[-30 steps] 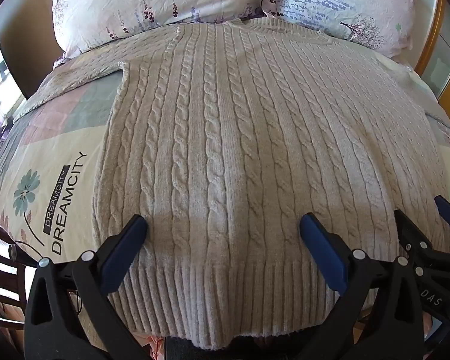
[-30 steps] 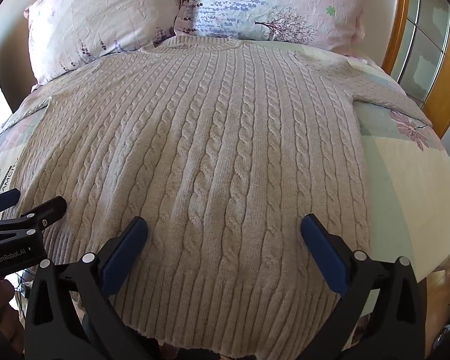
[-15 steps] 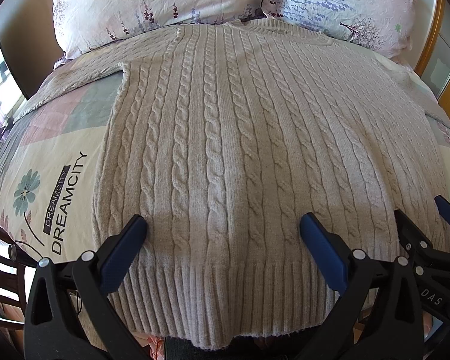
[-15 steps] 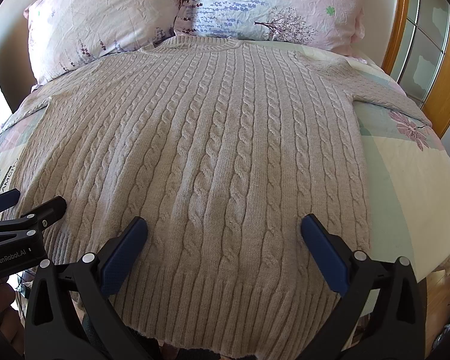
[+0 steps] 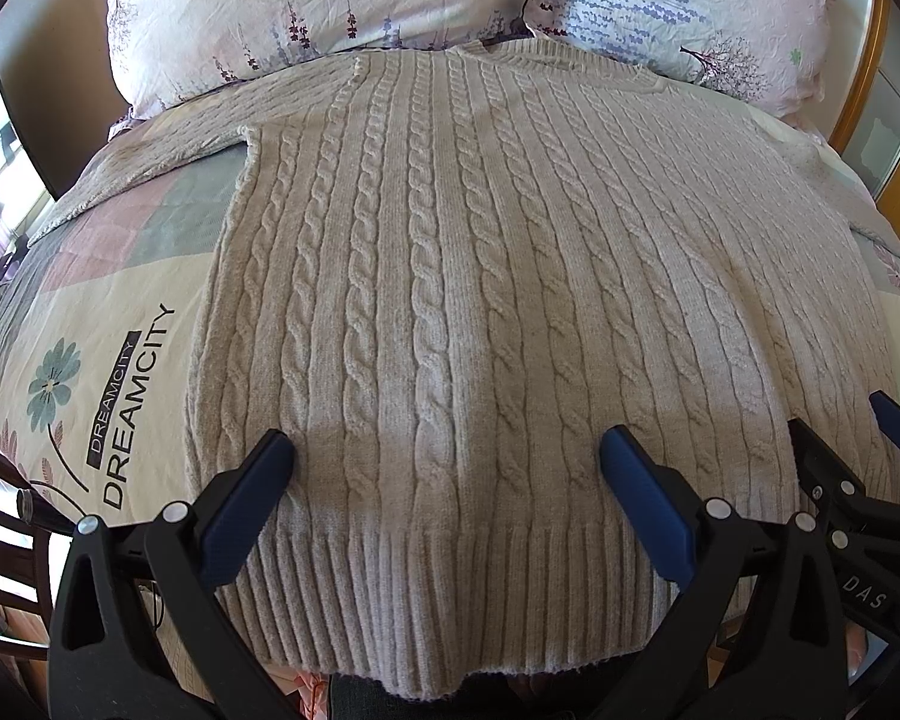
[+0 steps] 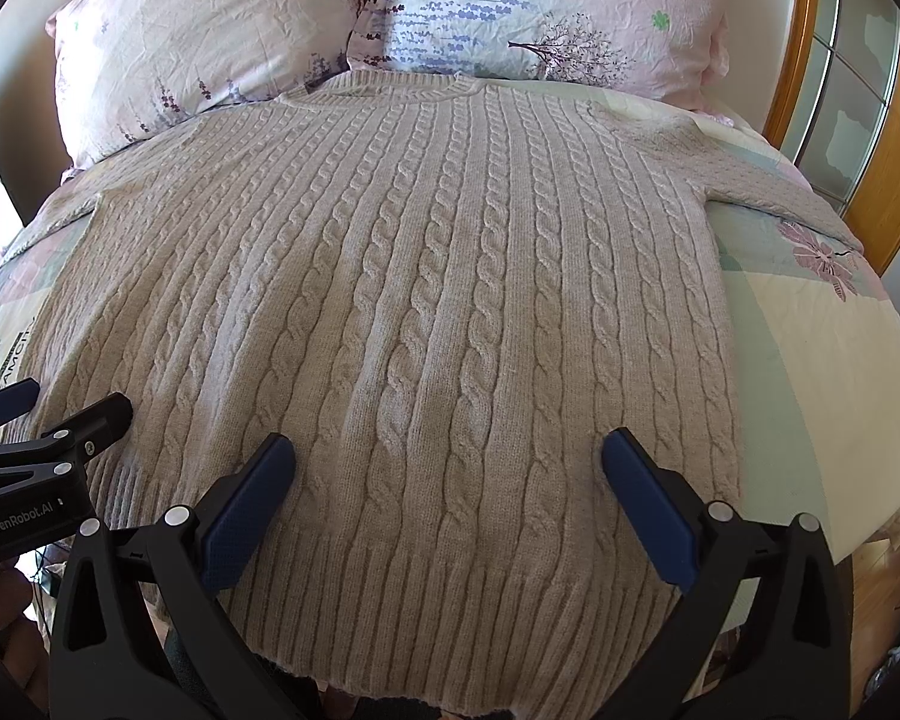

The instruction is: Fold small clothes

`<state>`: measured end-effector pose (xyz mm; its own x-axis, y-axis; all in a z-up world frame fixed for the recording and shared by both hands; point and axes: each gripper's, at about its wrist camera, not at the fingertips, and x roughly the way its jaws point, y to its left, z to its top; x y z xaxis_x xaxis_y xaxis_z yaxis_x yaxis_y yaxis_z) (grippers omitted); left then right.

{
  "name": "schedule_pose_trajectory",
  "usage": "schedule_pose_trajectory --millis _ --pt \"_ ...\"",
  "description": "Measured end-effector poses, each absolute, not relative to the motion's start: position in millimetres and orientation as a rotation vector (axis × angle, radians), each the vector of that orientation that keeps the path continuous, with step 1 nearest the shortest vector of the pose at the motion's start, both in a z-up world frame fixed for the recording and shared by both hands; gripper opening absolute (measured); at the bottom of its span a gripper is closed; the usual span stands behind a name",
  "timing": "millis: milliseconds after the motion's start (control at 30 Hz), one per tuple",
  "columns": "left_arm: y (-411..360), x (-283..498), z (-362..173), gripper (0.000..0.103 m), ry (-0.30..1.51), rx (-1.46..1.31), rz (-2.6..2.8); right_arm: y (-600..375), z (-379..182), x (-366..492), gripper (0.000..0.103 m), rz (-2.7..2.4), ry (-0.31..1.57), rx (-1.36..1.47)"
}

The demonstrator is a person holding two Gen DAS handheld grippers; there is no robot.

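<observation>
Over sweater (image 5: 486,300) — both hand-held grippers spread wide.

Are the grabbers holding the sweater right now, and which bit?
No. Both the left gripper and the right gripper are open above the sweater near its ribbed hem, with nothing held.

A patchwork-print bedspread (image 5: 120,324) covers the bed and carries a teal flower motif (image 5: 54,384) beside the lettering DREAMCITY (image 5: 135,408); a pink flower motif (image 6: 822,258) is printed near its right edge. Two floral pillows, one pink (image 6: 210,42) and one pale blue with a tree print (image 6: 540,6), lie side by side, touching, at the head of the bed. A wooden frame with glass panels (image 6: 840,96) stands to the right of the bed.
</observation>
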<state>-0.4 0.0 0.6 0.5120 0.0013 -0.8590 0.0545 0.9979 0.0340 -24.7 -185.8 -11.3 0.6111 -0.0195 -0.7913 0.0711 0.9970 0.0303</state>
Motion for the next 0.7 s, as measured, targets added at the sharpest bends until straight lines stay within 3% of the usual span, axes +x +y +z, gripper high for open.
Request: schedule_pose_trajectory --millis 700 --pt "0.0 -0.4 0.7 0.101 1.030 0.059 -0.032 -184.1 -11.1 -23.7 0.102 -0.053 0.917 0.060"
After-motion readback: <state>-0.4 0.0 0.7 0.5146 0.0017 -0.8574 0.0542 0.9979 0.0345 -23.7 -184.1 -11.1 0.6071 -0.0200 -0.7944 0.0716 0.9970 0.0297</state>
